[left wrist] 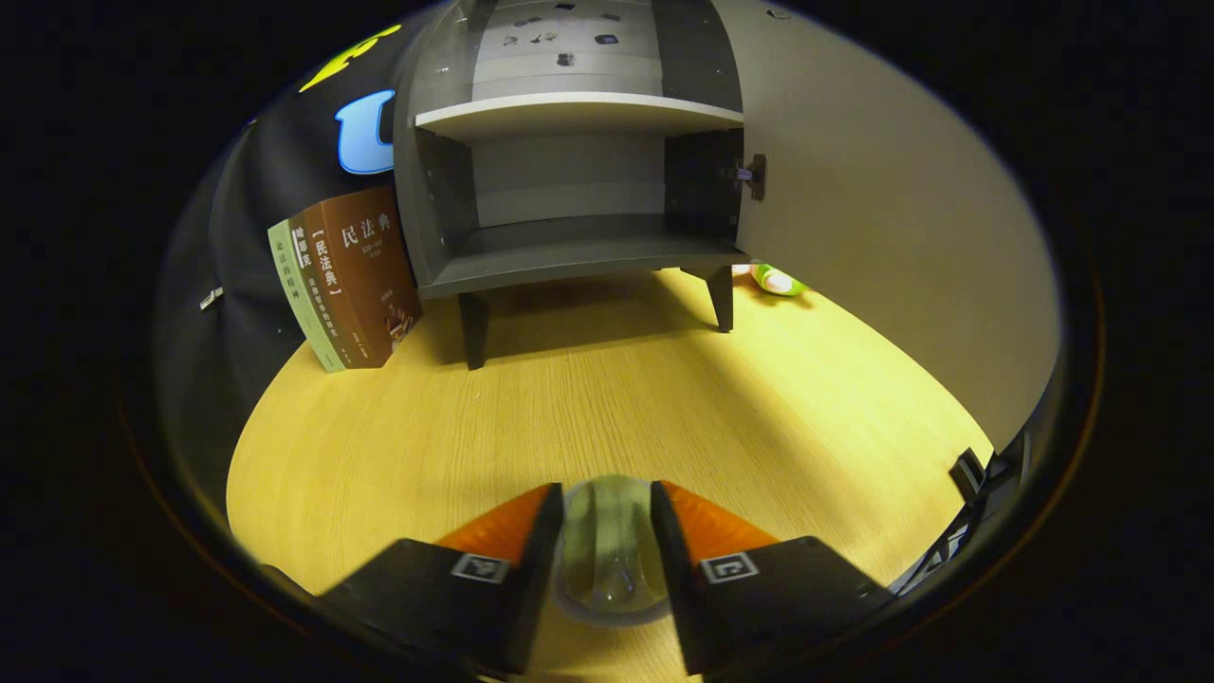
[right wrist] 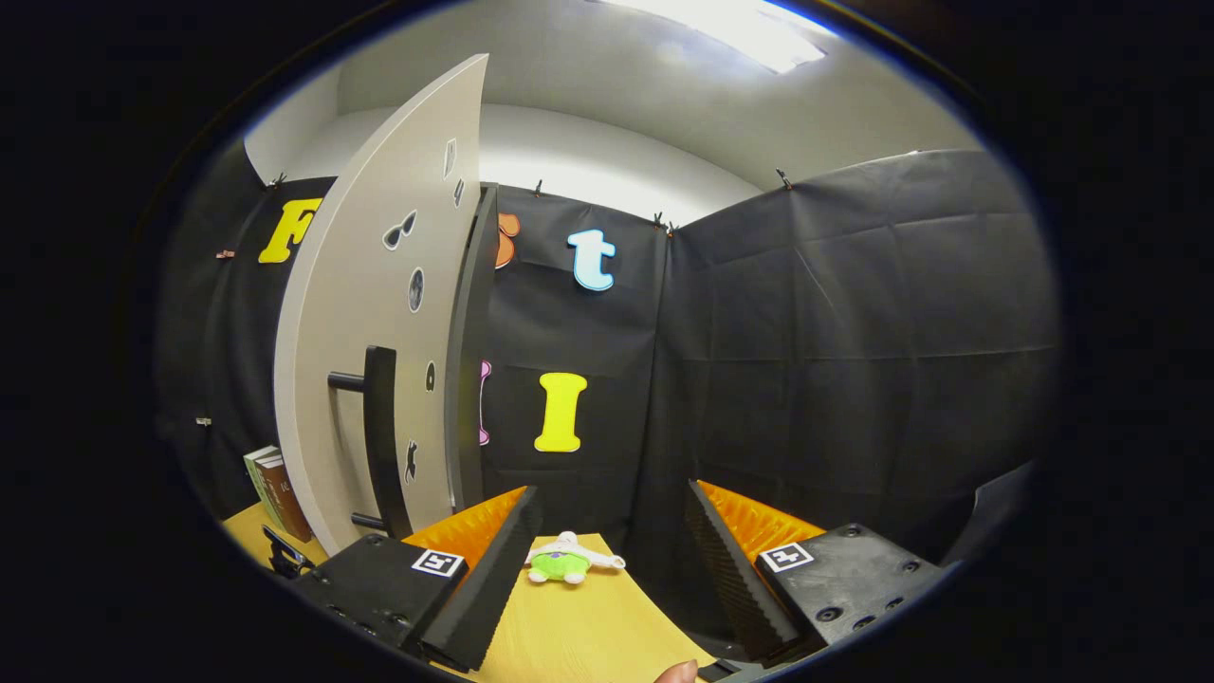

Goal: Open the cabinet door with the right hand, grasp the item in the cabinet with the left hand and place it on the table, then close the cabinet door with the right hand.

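Observation:
A grey cabinet (left wrist: 569, 256) stands on short legs at the back of the wooden table (left wrist: 664, 398), and its lower shelf is bare. Its pale door (left wrist: 901, 237) is swung wide open to the right. My left gripper (left wrist: 607, 493) hangs low over the table's near part, shut on a clear glass (left wrist: 612, 550) whose base is at or just above the tabletop. In the right gripper view the door (right wrist: 379, 360) stands edge-on at the left with its black bar handle (right wrist: 379, 436). My right gripper (right wrist: 612, 498) is open and holds nothing, to the right of that handle.
Brown and green books (left wrist: 346, 280) lean against the cabinet's left side. A small green and white plush toy (left wrist: 778, 280) lies behind the right cabinet leg, and the same toy (right wrist: 561, 562) lies on the table beyond my right gripper. Black cloth walls close the booth.

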